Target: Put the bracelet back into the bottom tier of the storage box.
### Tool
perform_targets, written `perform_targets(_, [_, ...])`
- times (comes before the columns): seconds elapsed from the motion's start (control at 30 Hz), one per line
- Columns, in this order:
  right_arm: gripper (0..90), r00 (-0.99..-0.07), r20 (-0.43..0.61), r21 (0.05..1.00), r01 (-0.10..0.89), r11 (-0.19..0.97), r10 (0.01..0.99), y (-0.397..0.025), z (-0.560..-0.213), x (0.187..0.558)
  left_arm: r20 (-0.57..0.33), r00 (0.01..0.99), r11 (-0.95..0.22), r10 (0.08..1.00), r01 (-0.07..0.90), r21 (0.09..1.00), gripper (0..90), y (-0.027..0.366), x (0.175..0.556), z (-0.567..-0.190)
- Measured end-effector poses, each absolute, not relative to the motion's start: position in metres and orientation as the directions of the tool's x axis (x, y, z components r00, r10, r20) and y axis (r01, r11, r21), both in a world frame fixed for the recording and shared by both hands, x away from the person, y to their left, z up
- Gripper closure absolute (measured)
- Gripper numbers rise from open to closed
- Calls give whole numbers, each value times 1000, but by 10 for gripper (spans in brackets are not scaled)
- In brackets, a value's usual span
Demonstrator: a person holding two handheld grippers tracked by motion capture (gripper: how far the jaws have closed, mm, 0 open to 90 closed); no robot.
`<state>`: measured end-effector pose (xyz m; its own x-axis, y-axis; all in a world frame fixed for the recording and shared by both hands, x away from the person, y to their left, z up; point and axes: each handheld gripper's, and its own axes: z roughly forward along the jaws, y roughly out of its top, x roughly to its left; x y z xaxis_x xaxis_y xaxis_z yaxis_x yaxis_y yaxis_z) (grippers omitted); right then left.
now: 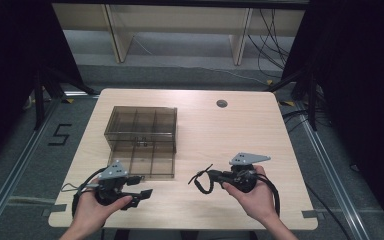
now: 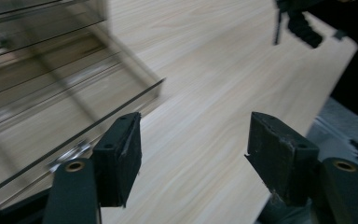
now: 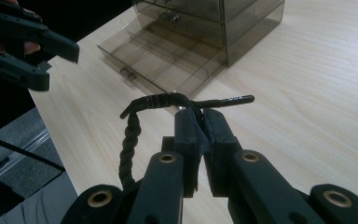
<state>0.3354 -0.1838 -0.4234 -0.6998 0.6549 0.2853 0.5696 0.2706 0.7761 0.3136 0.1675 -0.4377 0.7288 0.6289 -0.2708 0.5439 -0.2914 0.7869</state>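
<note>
In the high view, the pale wooden surface [image 1: 205,150] lay between black curtains, with a smoky plastic box [image 1: 141,127] set left of centre and its drawer [image 1: 141,160] pulled out toward the near edge. The whole right half of the surface was open, apart from a small round grommet [image 1: 222,103] near the far edge. The left gripper [image 1: 139,194] was held in the left hand [image 1: 97,205] close to the near edge, just in front of the drawer, its jaws apart. The right gripper [image 1: 215,176] sat in the right hand [image 1: 250,197] right of centre, pointing left, with a black cord [image 1: 202,181] looping from its tip above the surface.

In the left gripper view, the two jaws stood wide apart over bare wood, with nothing between them. The drawer's clear wall [image 2: 74,135] ran just beside the left jaw, blurred, so its compartments were hard to read. The surface's edge cut across at right, and the other gripper's cord [image 2: 303,28] showed small at the top.

In the right gripper view, the jaws were clamped on the cord [image 3: 168,100], which bent over the tips, one twisted end hanging down at left and a straight end sticking out right. Beyond it, the drawer [image 3: 168,60] showed divided compartments, seemingly empty. The left gripper [image 3: 51,60] was cut off at the upper left corner.
</note>
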Motion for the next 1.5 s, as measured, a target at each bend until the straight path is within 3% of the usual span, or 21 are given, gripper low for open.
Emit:
perform_targets(0.1, [855, -726, 248, 819, 511, 261, 642, -183, -423, 336, -290, 751, -296, 593, 538, 789, 373, 150, 318, -433])
perform_targets(0.33, [855, -720, 266, 822, 517, 240, 640, -175, -422, 330, -408, 753, -237, 516, 584, 777, 385, 125, 324, -434])
perform_targets(0.87, [855, -756, 236, 838, 476, 265, 611, -160, -425, 328, -419, 764, -242, 490, 581, 777, 454, 94, 333, -431])
perform_targets(1.5, [854, -769, 222, 839, 464, 284, 600, -155, -425, 325, -386, 776, -267, 498, 561, 783, 777, 94, 332, -434])
